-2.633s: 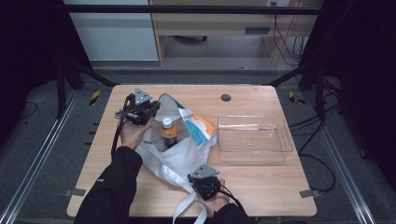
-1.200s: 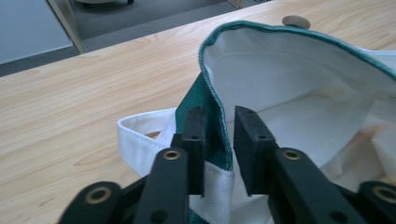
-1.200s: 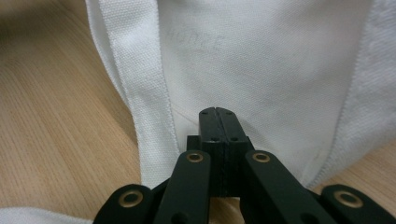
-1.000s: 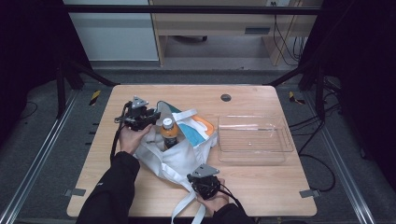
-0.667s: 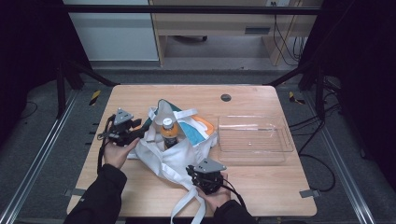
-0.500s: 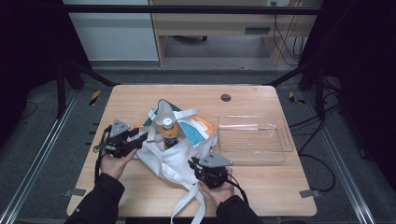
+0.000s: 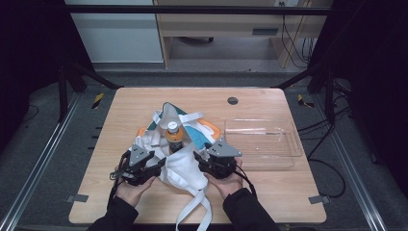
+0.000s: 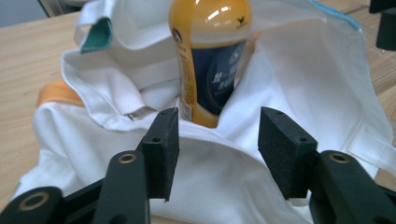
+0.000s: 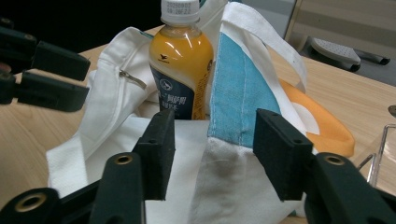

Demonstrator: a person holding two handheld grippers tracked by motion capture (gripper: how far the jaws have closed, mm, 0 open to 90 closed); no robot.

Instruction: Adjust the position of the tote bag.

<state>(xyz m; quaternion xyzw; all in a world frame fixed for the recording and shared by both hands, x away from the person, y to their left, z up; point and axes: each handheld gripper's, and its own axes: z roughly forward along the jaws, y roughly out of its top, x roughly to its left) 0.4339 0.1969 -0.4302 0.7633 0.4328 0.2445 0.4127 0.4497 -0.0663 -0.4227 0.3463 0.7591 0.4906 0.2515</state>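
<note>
A white tote bag (image 7: 185, 171) with teal and orange panels lies crumpled mid-table, and an orange drink bottle (image 7: 174, 137) stands upright in its mouth. My left gripper (image 7: 159, 167) sits at the bag's left near side, pointing at the bottle (image 8: 210, 56). Its jaws have just been opening and stand open (image 8: 217, 130) over white cloth without pinching it. My right gripper (image 7: 198, 162) is at the bag's right near side. Its jaws have also just been opening. They stand open (image 9: 212, 135) astride the teal-and-white bag edge (image 9: 236, 93), and the pads are clear of it.
An empty clear plastic tray (image 7: 262, 142) lies to the right of the bag, close to my right hand. The bag's long strap (image 7: 195, 211) trails toward the near table edge. A small dark round hole (image 7: 233, 100) marks the far side of the wooden table (image 7: 298, 192).
The left gripper came from the bag's far left side round to its near left side. The right gripper moved from the bag's near end up toward the bottle, and its jaws opened.
</note>
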